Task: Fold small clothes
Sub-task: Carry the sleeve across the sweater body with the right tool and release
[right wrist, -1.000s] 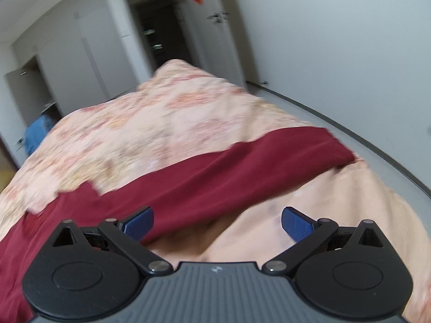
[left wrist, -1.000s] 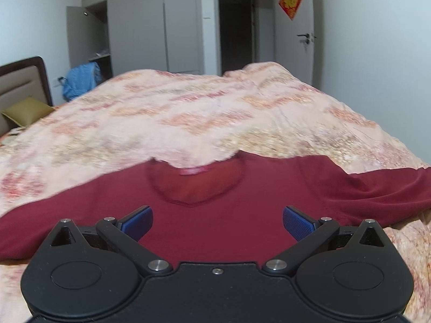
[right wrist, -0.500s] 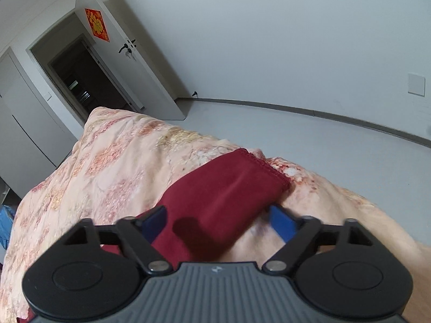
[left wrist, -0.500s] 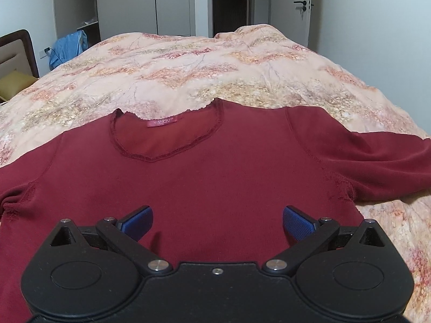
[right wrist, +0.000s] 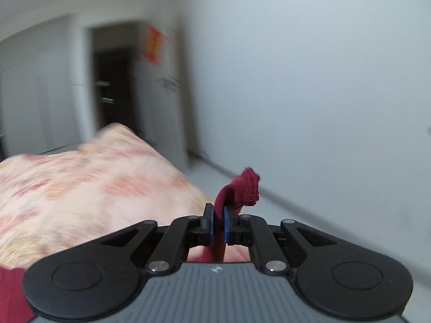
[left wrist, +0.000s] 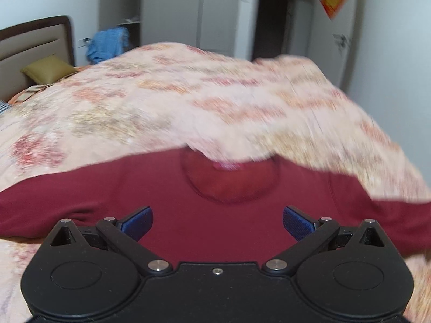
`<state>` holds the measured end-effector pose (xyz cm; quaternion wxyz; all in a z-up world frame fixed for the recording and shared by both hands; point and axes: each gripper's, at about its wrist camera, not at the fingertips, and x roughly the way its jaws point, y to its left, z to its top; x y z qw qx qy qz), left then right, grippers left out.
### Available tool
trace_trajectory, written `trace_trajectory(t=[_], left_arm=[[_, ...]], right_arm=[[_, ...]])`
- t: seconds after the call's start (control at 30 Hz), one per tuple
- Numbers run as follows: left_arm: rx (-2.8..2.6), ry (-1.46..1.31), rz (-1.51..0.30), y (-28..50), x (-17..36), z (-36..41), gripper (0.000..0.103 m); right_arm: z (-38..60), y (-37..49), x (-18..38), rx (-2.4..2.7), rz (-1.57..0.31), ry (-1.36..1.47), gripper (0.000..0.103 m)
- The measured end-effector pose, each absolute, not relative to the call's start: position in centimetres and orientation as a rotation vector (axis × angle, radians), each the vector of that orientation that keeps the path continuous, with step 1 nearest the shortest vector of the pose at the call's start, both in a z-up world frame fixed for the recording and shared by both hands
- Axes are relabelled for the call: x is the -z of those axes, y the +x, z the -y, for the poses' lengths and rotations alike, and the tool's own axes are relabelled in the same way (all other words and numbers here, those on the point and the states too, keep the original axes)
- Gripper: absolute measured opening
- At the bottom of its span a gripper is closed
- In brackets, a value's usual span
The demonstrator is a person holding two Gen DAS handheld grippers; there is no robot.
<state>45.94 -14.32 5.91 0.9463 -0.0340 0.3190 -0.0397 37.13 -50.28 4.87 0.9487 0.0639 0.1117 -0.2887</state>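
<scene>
A dark red long-sleeved shirt [left wrist: 215, 215] lies flat on the floral bedspread [left wrist: 188, 107], neckline away from me, sleeves spread left and right. My left gripper [left wrist: 217, 222] is open and empty, low over the shirt's chest. My right gripper [right wrist: 218, 224] is shut on the cuff end of the shirt's sleeve [right wrist: 243, 188], which sticks up above the pads, lifted off the bed. A bit of red shirt shows at the lower left of the right wrist view [right wrist: 10, 293].
The bedspread [right wrist: 80, 193] ends at the right, with grey floor [right wrist: 309, 228] and a white wall beyond. A headboard [left wrist: 35, 43], an olive pillow [left wrist: 48, 71] and blue clothing [left wrist: 107, 44] are at the far left. A dark doorway [left wrist: 272, 18] is behind the bed.
My right gripper has shut on the sleeve cuff and lifted it off the bed. My left gripper has tilted up, so the shirt sits lower in its view; it stays open.
</scene>
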Motion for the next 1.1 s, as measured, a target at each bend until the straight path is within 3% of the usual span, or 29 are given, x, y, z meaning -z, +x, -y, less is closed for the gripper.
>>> trace_trajectory(t=[0.17, 0.3, 0.6, 0.8, 0.83, 0.9, 0.97, 1.03, 1.1], left_arm=[[-0.011, -0.144, -0.578, 45.6, -9.1, 8.9, 0.102], [-0.1, -0.193, -0.537, 45.5, -10.5, 4.0, 0.102], [-0.137, -0.162, -0.504, 44.9, -9.0, -1.3, 0.102], [-0.061, -0.183, -0.544, 45.6, -6.2, -0.9, 0.102], [-0.035, -0.193, -0.554, 45.8, -5.9, -0.6, 0.102], [0.018, -0.204, -0.572, 46.5, -5.2, 0.5, 0.102], [0.069, -0.2, -0.597, 47.4, -4.5, 2.2, 0.102], [0.149, -0.205, -0.62, 48.4, -3.7, 4.3, 0.102], [0.227, -0.222, -0.641, 49.6, -3.1, 6.8, 0.102]], right_arm=[[39.8, 40.5, -9.8, 0.314, -0.182, -0.032, 0.008], [30.2, 43.2, -10.2, 0.111, -0.175, -0.15, 0.008], [11.0, 45.6, -2.0, -0.221, -0.376, -0.378, 0.003], [7.9, 42.6, 1.5, -0.322, -0.44, -0.409, 0.008], [8.6, 42.1, 1.3, -0.328, -0.441, -0.4, 0.011], [10.5, 40.9, 0.5, -0.325, -0.433, -0.375, 0.051], [12.9, 39.7, -0.4, -0.315, -0.404, -0.36, 0.066], [15.4, 38.7, -1.3, -0.272, -0.381, -0.367, 0.076], [18.3, 38.2, -1.9, -0.229, -0.378, -0.356, 0.094]])
